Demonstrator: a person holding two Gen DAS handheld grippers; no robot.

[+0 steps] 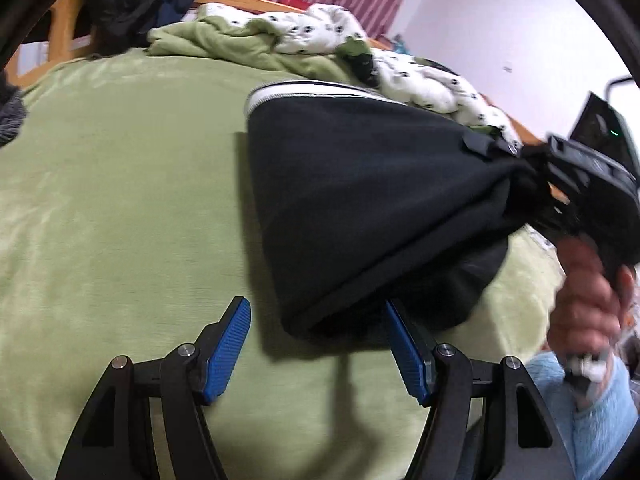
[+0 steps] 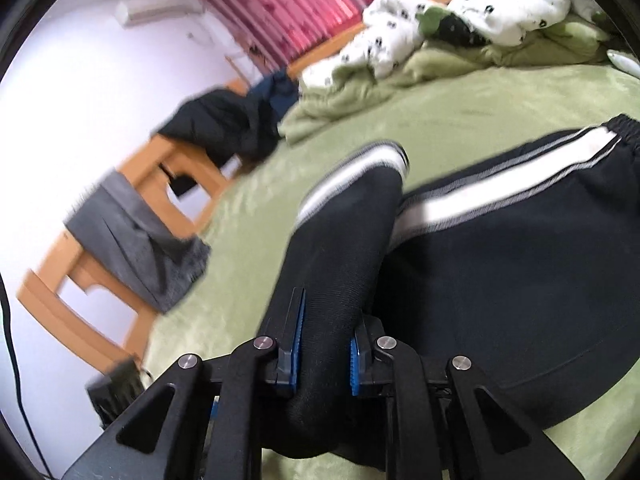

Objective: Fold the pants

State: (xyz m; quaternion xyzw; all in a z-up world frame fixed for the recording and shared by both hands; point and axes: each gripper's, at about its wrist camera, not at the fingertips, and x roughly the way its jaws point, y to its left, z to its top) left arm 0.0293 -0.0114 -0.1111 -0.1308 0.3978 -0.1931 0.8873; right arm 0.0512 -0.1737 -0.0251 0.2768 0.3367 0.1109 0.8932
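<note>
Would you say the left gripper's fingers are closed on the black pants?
No, the left gripper is open, its blue fingers spread wide with the black pants hanging just ahead of them.

The right tool (image 2: 325,350) pinches a lifted fold of the black striped pants (image 2: 500,280), which stretch toward two o'clock across the green bed (image 2: 240,280).
</note>
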